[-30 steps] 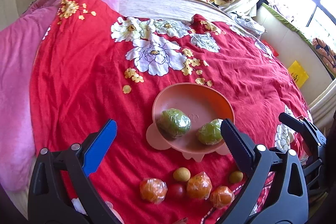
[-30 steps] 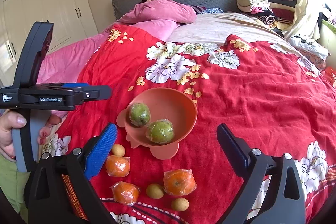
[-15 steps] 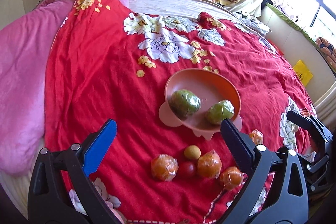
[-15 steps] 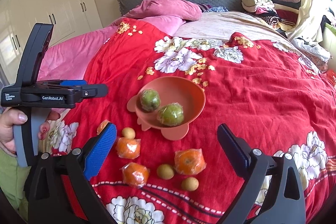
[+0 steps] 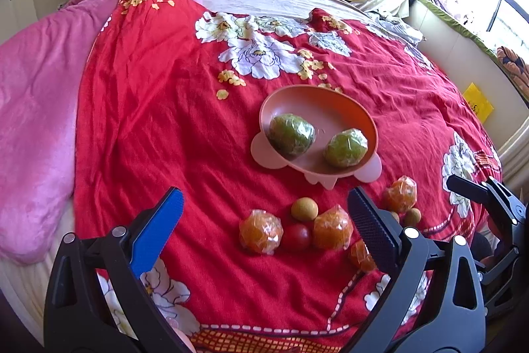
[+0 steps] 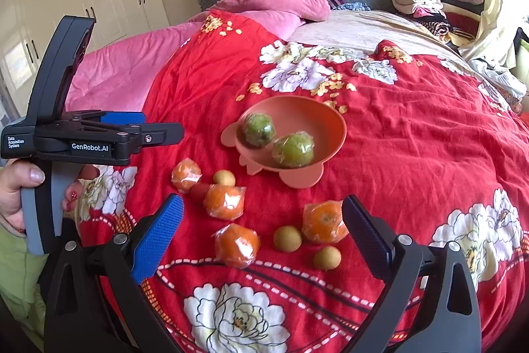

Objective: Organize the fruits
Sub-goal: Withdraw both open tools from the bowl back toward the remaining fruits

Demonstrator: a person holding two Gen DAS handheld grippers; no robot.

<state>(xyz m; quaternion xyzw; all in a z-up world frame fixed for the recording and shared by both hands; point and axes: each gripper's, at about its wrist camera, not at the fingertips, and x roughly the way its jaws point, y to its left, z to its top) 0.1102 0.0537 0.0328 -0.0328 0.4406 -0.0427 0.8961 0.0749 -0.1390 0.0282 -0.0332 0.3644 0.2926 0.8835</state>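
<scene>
Flanking loose oranges (image 6: 224, 201) before the pink bowl (image 6: 334, 124), both grippers' fingers (image 6: 158, 235) wide.

**Partly hidden fruit near the tongs**

In the left wrist view, the dark finger (image 5: 373, 225) of the left tongs (image 5: 264, 220) is covering most of one wrapped orange (image 5: 360, 255) and part of a small brown fruit (image 5: 395, 215). In the right wrist view, another orange (image 6: 224, 201) is hiding most of the red fruit (image 6: 199, 191).

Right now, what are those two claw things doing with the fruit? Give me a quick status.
Left gripper and right gripper: jaws open, empty. Two green fruits in pink bowl; wrapped oranges loose on bedspread. Nothing blocking.
</scene>
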